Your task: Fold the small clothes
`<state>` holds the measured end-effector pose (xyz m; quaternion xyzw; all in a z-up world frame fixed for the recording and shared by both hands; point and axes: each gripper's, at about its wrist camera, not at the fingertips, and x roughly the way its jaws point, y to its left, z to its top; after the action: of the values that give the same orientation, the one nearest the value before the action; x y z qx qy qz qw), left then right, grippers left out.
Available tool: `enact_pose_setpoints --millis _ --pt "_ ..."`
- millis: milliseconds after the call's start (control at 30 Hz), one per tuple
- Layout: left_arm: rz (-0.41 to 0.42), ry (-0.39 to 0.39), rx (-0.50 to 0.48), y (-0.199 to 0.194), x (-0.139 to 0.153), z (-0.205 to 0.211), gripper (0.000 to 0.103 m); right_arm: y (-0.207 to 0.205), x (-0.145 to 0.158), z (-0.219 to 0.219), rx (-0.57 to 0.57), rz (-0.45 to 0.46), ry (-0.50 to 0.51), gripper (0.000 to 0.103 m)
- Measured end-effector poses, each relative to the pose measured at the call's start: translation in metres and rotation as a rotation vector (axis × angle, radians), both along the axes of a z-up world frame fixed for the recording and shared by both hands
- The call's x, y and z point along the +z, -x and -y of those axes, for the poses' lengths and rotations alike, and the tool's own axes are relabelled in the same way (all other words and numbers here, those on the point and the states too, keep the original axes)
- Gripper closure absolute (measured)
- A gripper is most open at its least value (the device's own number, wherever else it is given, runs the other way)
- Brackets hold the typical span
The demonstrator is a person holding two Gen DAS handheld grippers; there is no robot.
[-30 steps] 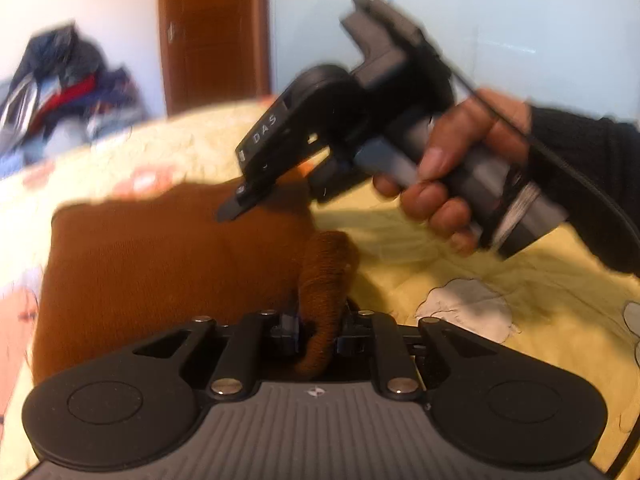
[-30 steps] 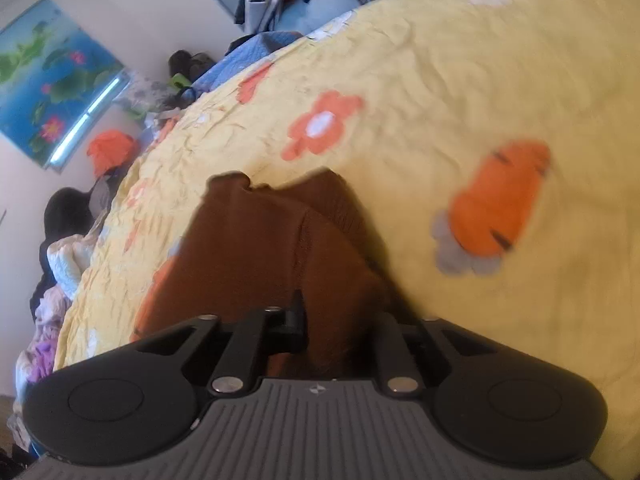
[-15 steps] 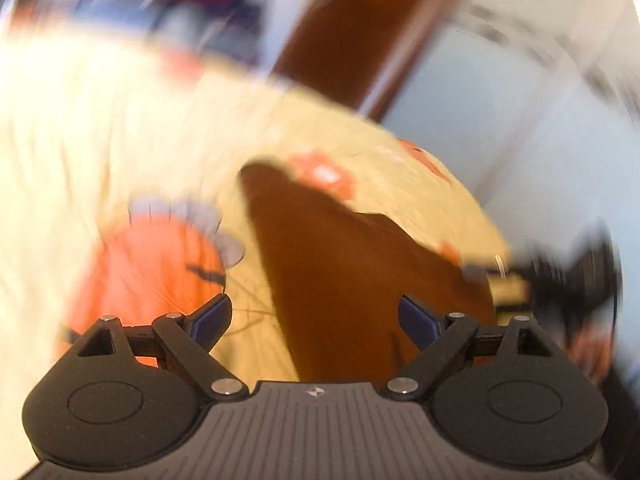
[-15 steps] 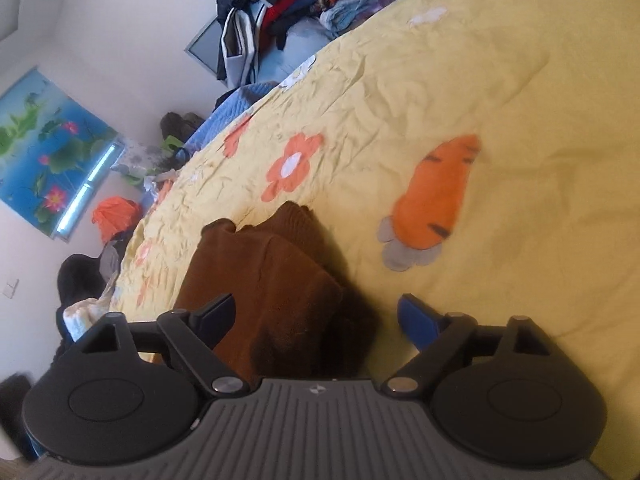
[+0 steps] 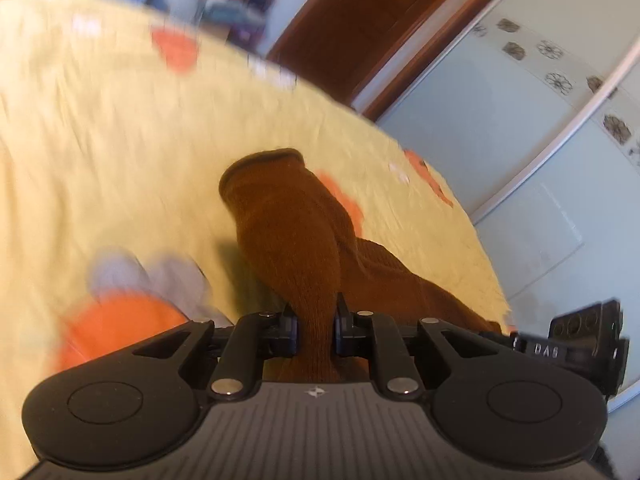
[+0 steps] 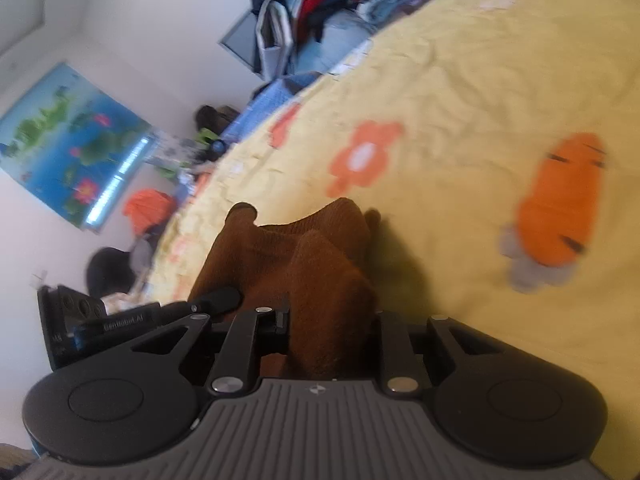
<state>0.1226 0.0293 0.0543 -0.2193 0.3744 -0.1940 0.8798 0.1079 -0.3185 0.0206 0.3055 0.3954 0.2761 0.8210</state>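
left gripper [image 5: 316, 330]: clamped on a bunched fold of brown knit [image 5: 296, 240] | right gripper [image 6: 330, 330]: pinching the same knit [image 6: 320, 272], far pad hidden by cloth, probably closed | knit on yellow sheet [image 6: 460, 80], grippers side by side | left view blurred

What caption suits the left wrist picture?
Left gripper pinching a brown knitted garment above a yellow flowered bedsheet.

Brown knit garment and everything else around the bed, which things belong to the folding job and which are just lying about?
Part of the job:
brown knit garment
left gripper, shut on it
right gripper, shut on it
yellow bedsheet underneath

Just lying about:
clothes pile
pond poster
wooden door
wardrobe
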Motion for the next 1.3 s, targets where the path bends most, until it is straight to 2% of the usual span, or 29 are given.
enact_pose_setpoints --millis 100,133,167,200,233,267,333,367,400,500,567,633,667,700,733,767,867,933,967,1000,1033,1067,1100,1133,1167,1200,1233,1300 --pt "0.035 -0.133 0.069 -0.016 0.015 -0.019 0.087 -0.018 0.004 -0.029 0.018 0.019 -0.023 0.077" --pt "0.048 -0.174 0.081 -0.022 0.014 -0.024 0.085 -0.026 0.002 -0.039 0.009 0.016 -0.026 0.074" --pt "0.035 -0.21 0.087 -0.026 0.011 -0.03 0.082 -0.033 -0.001 -0.049 0.002 0.009 -0.021 0.065" --pt "-0.02 -0.211 0.105 -0.029 0.007 -0.036 0.078 -0.038 -0.005 -0.058 -0.015 -0.008 0.006 0.053" --pt "-0.073 -0.177 0.118 -0.027 0.004 -0.043 0.078 -0.042 -0.008 -0.065 -0.038 -0.036 0.037 0.029" --pt "-0.086 -0.13 0.106 -0.017 0.001 -0.049 0.075 -0.042 -0.01 -0.068 -0.059 -0.051 0.055 0.022" --pt "-0.059 -0.061 0.089 0.013 -0.001 -0.059 0.043 -0.027 -0.006 -0.067 -0.041 -0.029 0.048 0.021" --pt "-0.064 -0.018 0.085 0.03 -0.006 -0.063 0.016 -0.015 -0.001 -0.063 -0.022 -0.015 0.044 0.02" --pt "-0.069 0.027 0.076 0.045 -0.011 -0.065 0.014 -0.004 0.002 -0.058 -0.013 -0.005 0.051 0.02" --pt "-0.122 0.137 0.023 0.08 -0.028 -0.059 0.015 0.028 0.007 -0.044 0.018 -0.017 0.072 0.019" --pt "-0.135 0.129 0.025 0.09 -0.036 -0.049 0.016 0.045 0.008 -0.045 0.04 -0.028 0.07 0.019" --pt "-0.107 0.046 0.042 0.093 -0.036 -0.04 0.044 0.054 0.006 -0.057 0.09 -0.027 0.1 0.02" --pt "-0.121 0.019 0.051 0.09 -0.038 -0.039 0.07 0.055 0.003 -0.065 0.105 -0.031 0.135 0.03" --pt "-0.143 0.033 0.056 0.088 -0.039 -0.042 0.08 0.055 -0.003 -0.073 0.126 -0.048 0.169 0.044" --pt "-0.16 0.057 0.059 0.089 -0.038 -0.047 0.084 0.055 -0.008 -0.079 0.151 -0.054 0.179 0.076" --pt "-0.156 0.056 0.054 0.095 -0.033 -0.054 0.087 0.055 -0.011 -0.083 0.172 -0.071 0.182 0.076" --pt "-0.101 -0.033 0.019 0.118 -0.018 -0.057 0.088 0.069 -0.004 -0.085 0.214 -0.049 0.166 0.077" --pt "-0.096 -0.093 0.002 0.128 -0.024 -0.061 0.086 0.081 -0.006 -0.085 0.236 -0.057 0.137 0.077" --pt "-0.082 -0.124 0.009 0.134 -0.026 -0.06 0.081 0.085 -0.011 -0.086 0.238 -0.07 0.148 0.076" --pt "-0.046 -0.148 0.01 0.142 -0.024 -0.059 0.079 0.088 -0.014 -0.085 0.229 -0.064 0.144 0.069" --pt "-0.006 -0.178 0.012 0.149 -0.018 -0.056 0.077 0.091 -0.015 -0.082 0.217 -0.061 0.108 0.056" --pt "0.032 -0.218 0.02 0.157 -0.011 -0.053 0.065 0.09 -0.013 -0.078 0.206 -0.084 0.07 0.04" --pt "0.085 -0.261 0.027 0.165 -0.003 -0.049 0.041 0.089 -0.009 -0.073 0.176 -0.095 0.051 0.031" --pt "0.151 -0.302 0.033 0.174 0.004 -0.045 0.027 0.09 0.0 -0.066 0.131 -0.073 0.041 0.023" --pt "0.221 -0.341 0.045 0.182 0.009 -0.041 0.008 0.089 0.01 -0.058 0.086 -0.028 0.028 0.023" --pt "0.297 -0.383 0.046 0.189 0.012 -0.037 0.006 0.089 0.02 -0.052 0.056 0.01 0.011 0.023" --pt "0.332 -0.424 0.031 0.19 0.013 -0.03 0.006 0.085 0.028 -0.048 0.028 0.033 -0.003 0.023" --pt "0.317 -0.483 0.001 0.182 0.009 -0.018 0.006 0.07 0.04 -0.05 -0.001 0.053 0.018 0.025"
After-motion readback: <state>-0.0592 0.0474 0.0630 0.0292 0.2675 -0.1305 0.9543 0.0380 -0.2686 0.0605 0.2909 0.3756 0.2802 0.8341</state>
